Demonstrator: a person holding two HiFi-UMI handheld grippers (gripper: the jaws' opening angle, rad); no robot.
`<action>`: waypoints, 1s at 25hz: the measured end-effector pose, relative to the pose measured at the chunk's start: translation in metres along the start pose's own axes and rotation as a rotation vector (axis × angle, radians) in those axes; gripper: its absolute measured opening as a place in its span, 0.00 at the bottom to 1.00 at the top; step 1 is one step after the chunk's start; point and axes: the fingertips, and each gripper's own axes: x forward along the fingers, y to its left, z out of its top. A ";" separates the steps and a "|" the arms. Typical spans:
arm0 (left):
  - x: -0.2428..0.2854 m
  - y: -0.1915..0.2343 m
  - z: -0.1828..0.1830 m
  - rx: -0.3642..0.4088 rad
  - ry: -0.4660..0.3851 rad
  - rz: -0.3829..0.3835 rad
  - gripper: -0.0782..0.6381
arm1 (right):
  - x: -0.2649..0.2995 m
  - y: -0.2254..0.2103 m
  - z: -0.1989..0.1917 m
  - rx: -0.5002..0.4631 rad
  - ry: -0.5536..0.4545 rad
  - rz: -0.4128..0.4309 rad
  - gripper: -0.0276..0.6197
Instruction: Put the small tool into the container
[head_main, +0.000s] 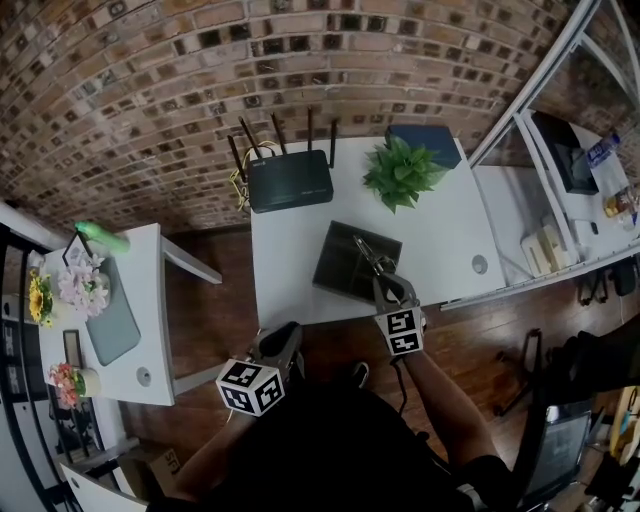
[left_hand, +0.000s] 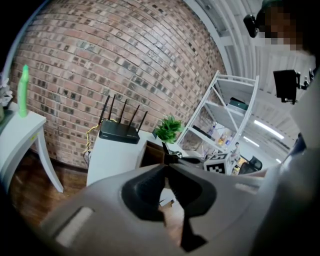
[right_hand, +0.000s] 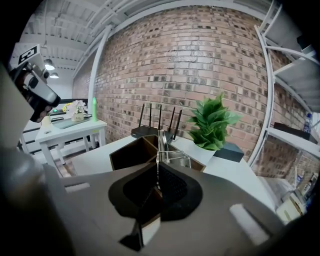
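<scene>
A black router (head_main: 290, 180) sits beside a leafy green plant (head_main: 402, 172) on the white counter (head_main: 455, 225), brick wall (head_main: 200, 80) behind.

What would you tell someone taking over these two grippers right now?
Left gripper: shut, empty, held low off the table.
Right gripper: shut on the tool, holding it over the container.
Container: on the table's near edge.
Done: tool is picked up and is at the container.
Left: lower the tool in, open the jaws, pull back.
</scene>
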 end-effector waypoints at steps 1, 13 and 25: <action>0.001 0.000 0.000 0.001 0.002 -0.003 0.14 | 0.001 0.000 -0.003 0.001 0.017 -0.005 0.07; 0.000 -0.006 -0.003 0.011 0.004 -0.019 0.14 | 0.000 -0.003 -0.014 -0.039 0.092 -0.052 0.13; 0.006 -0.016 -0.006 0.019 0.027 -0.069 0.14 | -0.041 -0.016 -0.023 0.187 0.043 -0.090 0.15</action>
